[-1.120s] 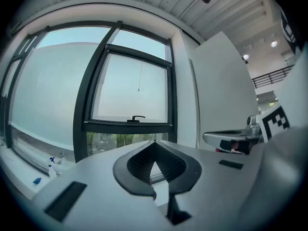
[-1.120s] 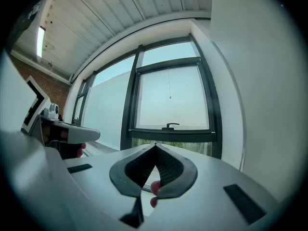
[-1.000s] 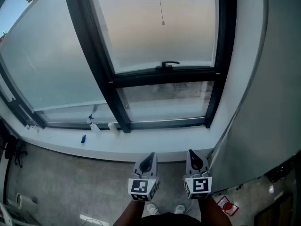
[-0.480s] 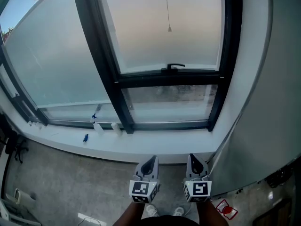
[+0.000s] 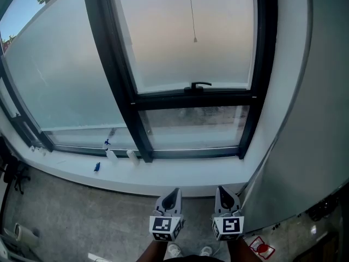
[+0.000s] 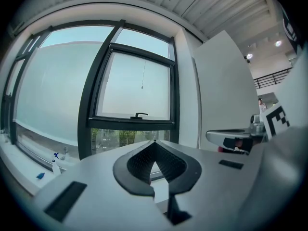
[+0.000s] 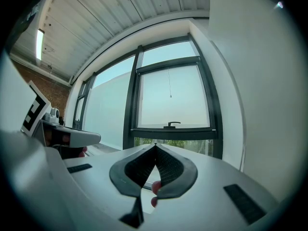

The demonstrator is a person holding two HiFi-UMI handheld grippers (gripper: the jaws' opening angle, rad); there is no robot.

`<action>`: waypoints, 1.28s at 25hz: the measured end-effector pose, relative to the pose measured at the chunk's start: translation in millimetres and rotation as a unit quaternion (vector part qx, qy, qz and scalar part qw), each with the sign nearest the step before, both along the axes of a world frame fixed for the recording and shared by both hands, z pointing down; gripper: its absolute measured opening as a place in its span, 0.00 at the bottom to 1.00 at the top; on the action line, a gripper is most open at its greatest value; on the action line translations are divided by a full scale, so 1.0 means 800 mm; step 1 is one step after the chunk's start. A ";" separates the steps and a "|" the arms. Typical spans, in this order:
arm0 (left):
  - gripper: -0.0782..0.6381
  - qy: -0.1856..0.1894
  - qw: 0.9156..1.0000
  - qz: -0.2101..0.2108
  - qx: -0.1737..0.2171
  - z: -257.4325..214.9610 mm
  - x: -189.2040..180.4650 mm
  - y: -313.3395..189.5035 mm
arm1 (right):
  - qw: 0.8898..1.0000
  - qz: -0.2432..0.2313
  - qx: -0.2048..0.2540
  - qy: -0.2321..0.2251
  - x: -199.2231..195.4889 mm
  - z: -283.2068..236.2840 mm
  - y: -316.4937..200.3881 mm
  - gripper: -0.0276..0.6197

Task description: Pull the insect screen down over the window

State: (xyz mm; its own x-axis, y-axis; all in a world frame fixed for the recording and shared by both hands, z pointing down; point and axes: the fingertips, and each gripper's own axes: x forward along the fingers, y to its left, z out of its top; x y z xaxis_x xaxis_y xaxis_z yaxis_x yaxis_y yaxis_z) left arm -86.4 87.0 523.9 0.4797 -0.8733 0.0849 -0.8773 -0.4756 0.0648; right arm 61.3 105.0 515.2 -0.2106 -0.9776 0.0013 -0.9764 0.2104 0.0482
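Closed left tool (image 5: 175, 192) and right tool (image 5: 221, 190) bear square markers (image 5: 162, 225).

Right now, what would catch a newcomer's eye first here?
The big black-framed window fills the view, with a thin pull cord hanging in its upper pane above the handle. Low in the head view, the left tongs and right tongs are shut and empty, side by side, pointing toward it.

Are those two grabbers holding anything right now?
Nothing is held: the left gripper and the right gripper are both shut and empty.
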 end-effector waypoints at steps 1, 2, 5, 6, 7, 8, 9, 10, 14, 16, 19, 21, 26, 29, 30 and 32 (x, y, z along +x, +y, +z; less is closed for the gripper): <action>0.10 0.000 1.000 0.001 0.001 0.000 0.001 -0.001 | 1.000 0.000 0.000 0.000 0.001 0.001 0.000 0.05; 0.10 -0.001 1.000 0.002 0.002 0.000 0.002 -0.002 | 1.000 0.001 0.000 -0.001 0.001 0.001 0.000 0.05; 0.10 -0.001 1.000 0.000 0.002 0.000 -0.001 0.000 | 1.000 -0.001 0.002 -0.003 -0.001 0.003 0.003 0.05; 0.10 0.000 1.000 -0.002 0.002 0.000 -0.002 0.001 | 1.000 -0.002 0.001 -0.005 -0.001 0.003 0.004 0.05; 0.10 0.001 1.000 -0.004 0.001 -0.001 -0.002 0.002 | 1.000 -0.002 0.000 -0.008 0.000 0.002 0.003 0.05; 0.10 0.002 1.000 -0.006 0.000 -0.001 -0.003 0.001 | 1.000 -0.002 0.000 -0.010 0.001 0.001 0.002 0.05; 0.10 0.004 1.000 -0.008 -0.001 -0.001 -0.003 0.000 | 1.000 0.000 0.000 -0.011 0.002 0.000 0.000 0.05; 0.10 0.005 1.000 -0.009 -0.002 -0.001 -0.004 -0.001 | 1.000 0.000 -0.001 -0.011 0.004 0.000 -0.001 0.05; 0.10 0.005 1.000 -0.015 -0.005 0.002 -0.002 0.001 | 1.000 -0.006 -0.001 -0.010 0.005 0.001 -0.001 0.05; 0.10 0.007 1.000 -0.019 -0.006 0.003 0.000 0.002 | 1.000 -0.010 0.003 -0.005 0.006 -0.001 0.002 0.05; 0.10 -0.003 1.000 -0.020 0.001 -0.001 0.007 0.002 | 1.000 -0.012 0.012 -0.002 0.008 -0.005 0.006 0.05; 0.10 -0.005 1.000 -0.019 0.010 -0.007 0.012 0.003 | 1.000 -0.012 0.014 -0.004 0.013 -0.005 0.008 0.05; 0.10 0.004 1.000 -0.026 0.011 -0.013 0.022 0.010 | 1.000 -0.016 0.006 -0.007 0.020 0.002 0.012 0.05; 0.10 0.001 1.000 -0.017 0.014 -0.006 0.028 0.012 | 1.000 -0.019 0.000 -0.008 0.019 0.010 0.011 0.05; 0.10 0.000 1.000 -0.013 0.014 -0.002 0.029 0.010 | 1.000 -0.019 -0.002 -0.008 0.018 0.013 0.009 0.05; 0.10 -0.008 1.000 -0.006 0.009 0.007 0.028 0.002 | 1.000 -0.017 -0.005 -0.006 0.015 0.017 0.004 0.05</action>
State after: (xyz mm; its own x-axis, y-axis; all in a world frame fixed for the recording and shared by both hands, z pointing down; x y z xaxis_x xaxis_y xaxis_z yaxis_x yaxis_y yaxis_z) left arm -64.0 88.7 529.8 0.4674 -0.8807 0.0773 -0.8841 -0.4655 0.0423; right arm 73.7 107.8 528.9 -0.2438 -0.9698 0.0088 -0.9692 0.2440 0.0348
